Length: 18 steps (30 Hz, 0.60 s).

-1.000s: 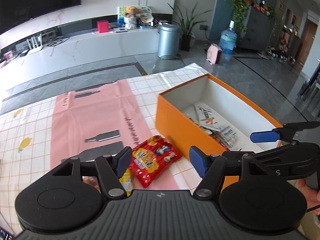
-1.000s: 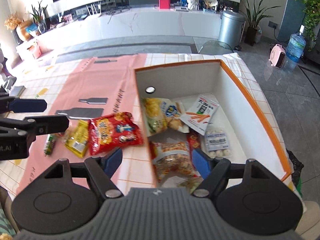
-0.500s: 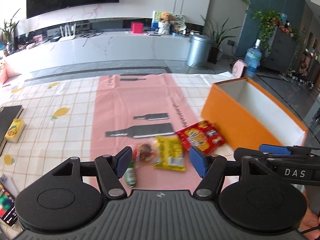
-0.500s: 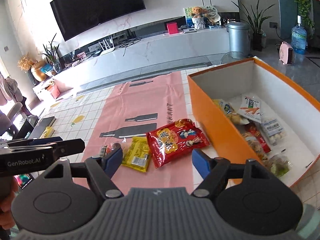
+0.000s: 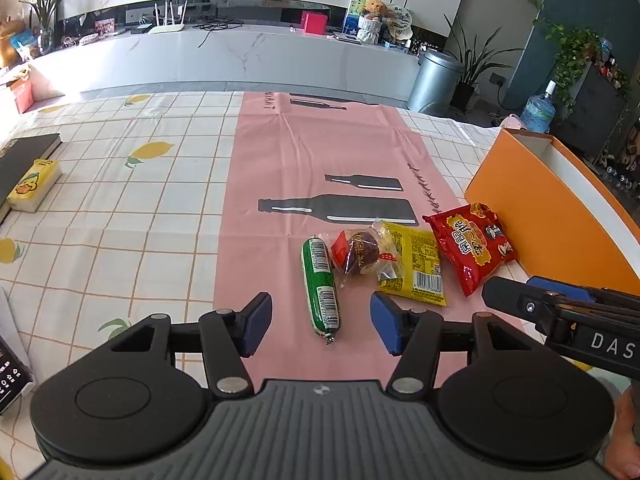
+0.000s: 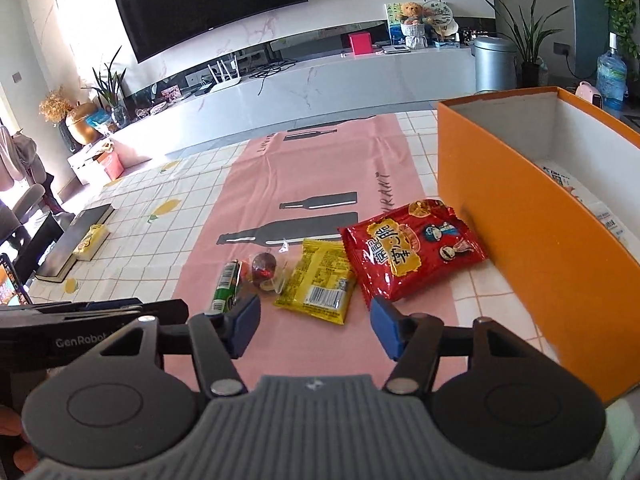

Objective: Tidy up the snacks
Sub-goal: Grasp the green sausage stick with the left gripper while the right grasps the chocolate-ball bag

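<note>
Several snacks lie in a row on the pink mat: a green sausage stick (image 5: 320,286) (image 6: 225,284), a clear-wrapped brown snack (image 5: 360,254) (image 6: 263,266), a yellow packet (image 5: 416,266) (image 6: 320,280) and a red packet (image 5: 472,246) (image 6: 412,250). The orange box (image 5: 560,216) (image 6: 532,236) stands to their right, with packets partly visible inside. My left gripper (image 5: 320,326) is open and empty, just short of the green stick. My right gripper (image 6: 316,326) is open and empty, just short of the yellow packet. Each gripper shows at the edge of the other's view.
A checked tablecloth (image 5: 120,208) covers the table. A dark book (image 5: 24,160) (image 6: 76,244) and a yellow pack (image 5: 34,184) (image 6: 92,240) lie at the far left. A screen device (image 6: 12,284) sits at the left edge.
Both grippers have swung left, away from the orange box, and now face the row of snacks on the pink mat. Both stay open and empty.
</note>
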Tool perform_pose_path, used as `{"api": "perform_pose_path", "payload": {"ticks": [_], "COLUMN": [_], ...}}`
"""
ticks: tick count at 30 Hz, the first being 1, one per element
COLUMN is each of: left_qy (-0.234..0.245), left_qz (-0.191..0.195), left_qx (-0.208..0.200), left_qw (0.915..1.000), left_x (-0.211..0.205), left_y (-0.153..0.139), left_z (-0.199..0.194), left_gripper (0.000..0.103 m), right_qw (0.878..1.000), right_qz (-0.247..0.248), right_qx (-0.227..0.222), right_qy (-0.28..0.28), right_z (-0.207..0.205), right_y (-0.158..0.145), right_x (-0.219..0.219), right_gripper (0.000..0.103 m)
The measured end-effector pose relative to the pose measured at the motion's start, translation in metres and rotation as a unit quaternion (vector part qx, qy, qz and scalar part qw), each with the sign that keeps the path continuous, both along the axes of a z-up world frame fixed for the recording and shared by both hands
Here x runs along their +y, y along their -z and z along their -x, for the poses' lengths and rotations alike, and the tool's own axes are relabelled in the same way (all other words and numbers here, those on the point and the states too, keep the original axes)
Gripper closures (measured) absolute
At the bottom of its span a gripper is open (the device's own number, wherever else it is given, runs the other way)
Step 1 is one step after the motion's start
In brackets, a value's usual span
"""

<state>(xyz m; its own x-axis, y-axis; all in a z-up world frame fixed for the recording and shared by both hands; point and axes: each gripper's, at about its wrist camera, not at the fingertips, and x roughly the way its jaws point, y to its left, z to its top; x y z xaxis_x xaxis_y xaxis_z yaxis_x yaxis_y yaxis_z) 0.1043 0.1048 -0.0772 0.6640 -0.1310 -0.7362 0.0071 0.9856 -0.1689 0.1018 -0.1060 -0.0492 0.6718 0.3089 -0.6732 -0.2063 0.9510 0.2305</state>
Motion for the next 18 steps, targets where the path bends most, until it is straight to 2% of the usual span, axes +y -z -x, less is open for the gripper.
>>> {"api": "perform_pose_path", "payload": {"ticks": [4,6,10,18], "left_qy": [0.012,0.019,0.026,0.026], "left_qz": [-0.001,-0.005,-0.013,-0.006], "left_qx": [0.013,0.021,0.037,0.050], "left_qw": [0.9998,0.9996,0.9989,0.9984], "left_x": [-0.004,-0.007,-0.008,-0.002], "left_y": [0.015,0.022,0.032,0.042], "left_z": [-0.017,-0.025,-0.037,-0.051], "left_gripper": [0.047,0.052,0.060,0.070], "right_qw": [1.000,1.000,1.000,0.998], "right_qz": [0.003,0.010,0.013,0.011], "right_qx": [0.002,0.003,0.006,0.001], "right_qy": [-0.012,-0.020,-0.026,-0.055], "right_z": [-0.010,-0.016,-0.030,-0.055], "right_y": [0.006,0.009,0.014,0.024], "right_x": [0.009,0.013,0.019,0.042], "right_gripper": [0.052,0.058,0.059,0.059]}}
